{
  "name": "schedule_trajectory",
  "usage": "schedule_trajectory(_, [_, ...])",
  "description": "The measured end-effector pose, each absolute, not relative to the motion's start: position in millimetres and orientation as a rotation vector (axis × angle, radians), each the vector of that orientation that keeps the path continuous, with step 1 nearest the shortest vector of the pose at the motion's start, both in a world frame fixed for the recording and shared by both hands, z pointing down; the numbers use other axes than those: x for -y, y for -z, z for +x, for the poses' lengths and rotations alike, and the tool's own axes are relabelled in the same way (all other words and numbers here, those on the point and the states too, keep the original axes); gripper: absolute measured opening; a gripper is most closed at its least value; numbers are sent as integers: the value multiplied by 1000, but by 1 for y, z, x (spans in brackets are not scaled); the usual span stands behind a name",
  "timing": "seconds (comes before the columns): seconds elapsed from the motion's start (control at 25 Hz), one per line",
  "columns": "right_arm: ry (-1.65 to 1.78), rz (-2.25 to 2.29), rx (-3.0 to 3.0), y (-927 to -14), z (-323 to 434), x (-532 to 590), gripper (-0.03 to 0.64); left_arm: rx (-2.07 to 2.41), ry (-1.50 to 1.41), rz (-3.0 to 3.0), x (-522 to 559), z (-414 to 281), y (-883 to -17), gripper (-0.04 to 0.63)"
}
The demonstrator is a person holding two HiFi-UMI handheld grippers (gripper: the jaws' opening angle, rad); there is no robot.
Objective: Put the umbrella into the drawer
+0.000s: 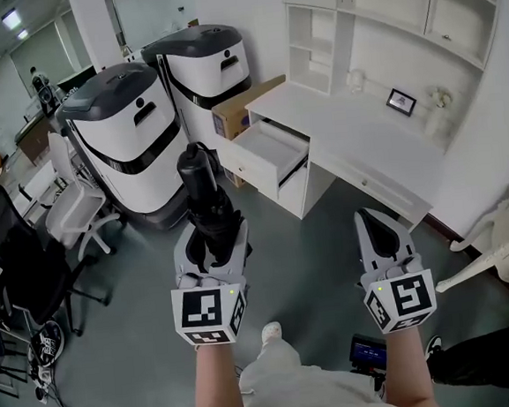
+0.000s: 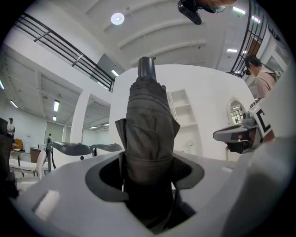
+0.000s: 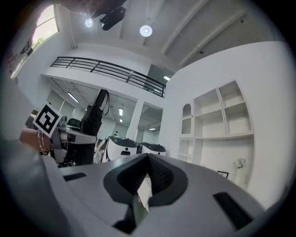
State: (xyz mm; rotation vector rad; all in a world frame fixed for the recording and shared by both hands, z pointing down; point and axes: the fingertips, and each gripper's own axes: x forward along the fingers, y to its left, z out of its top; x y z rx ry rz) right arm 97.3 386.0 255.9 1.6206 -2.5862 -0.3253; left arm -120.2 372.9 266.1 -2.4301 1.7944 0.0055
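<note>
While the folded black umbrella [image 1: 208, 198] [image 2: 149, 125] stands upright in the left gripper [image 1: 212, 246] [image 2: 148, 173], with both jaws pressed on its bunched fabric low down and what looks like the handle end uppermost, the step in hand is the carry to the drawer [image 1: 270, 145]. The drawer is pulled out of the white desk [image 1: 354, 132], is bare inside, and is well apart from the umbrella across the grey floor. The right gripper [image 1: 381, 231] [image 3: 147, 178] hangs level beside the left one, its jaw tips together and nothing between them. The hold is on soft cloth, not on the shaft, so I judge it could slip or twist. The squeeze should be kept firm and the walk smooth, without swinging the tall top. Near the desk, the umbrella probably has to be tipped from upright to lying flat and lined up with the drawer's longer side, because it looks too tall to go in standing. It should go down until it rests on the drawer bottom before the jaws part, so it does not drop or catch on the front edge. The free right gripper can steady the drawer front if it shifts.
</note>
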Motion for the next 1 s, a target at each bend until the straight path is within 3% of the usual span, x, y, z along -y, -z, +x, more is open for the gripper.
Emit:
schedule_trajectory(0.44, [314, 1660, 2548, -254, 66, -274, 8, -1733, 21, -2483, -250, -142, -266, 259])
schedule_trajectory(1.0, [286, 1722, 2451, -268, 66, -217, 8, -1684, 4, -2565, -174, -148, -278, 259])
